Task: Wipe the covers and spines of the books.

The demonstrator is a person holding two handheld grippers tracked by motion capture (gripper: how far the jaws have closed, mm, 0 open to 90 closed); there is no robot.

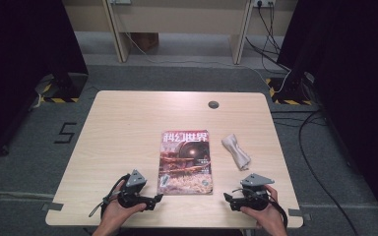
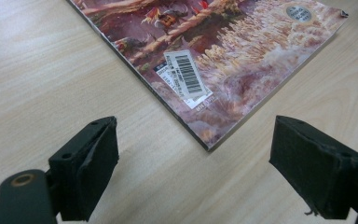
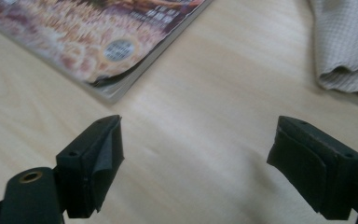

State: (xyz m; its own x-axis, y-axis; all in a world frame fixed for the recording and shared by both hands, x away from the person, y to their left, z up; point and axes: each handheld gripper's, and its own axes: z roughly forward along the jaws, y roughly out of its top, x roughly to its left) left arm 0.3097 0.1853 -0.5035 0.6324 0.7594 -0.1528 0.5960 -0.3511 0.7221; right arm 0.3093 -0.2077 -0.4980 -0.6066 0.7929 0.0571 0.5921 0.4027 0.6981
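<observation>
counter (image 1: 123, 123) bare wood; magazine (image 1: 185, 162) flat mid-counter, between your grippers; folded cloth (image 1: 236, 151) just right of it; your left gripper (image 1: 158, 198) fingers wide apart, holding nothing, near magazine corner; right gripper (image 1: 228, 197) same

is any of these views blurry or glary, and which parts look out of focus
High view: even light, sharp, dark curtains at both sides. Left gripper view: magazine crisp, barcode sticker readable, soft sheen on the table. Right gripper view: slightly soft overall, magazine corner and cloth blurred, a pale glare patch on the wood between them.
</observation>
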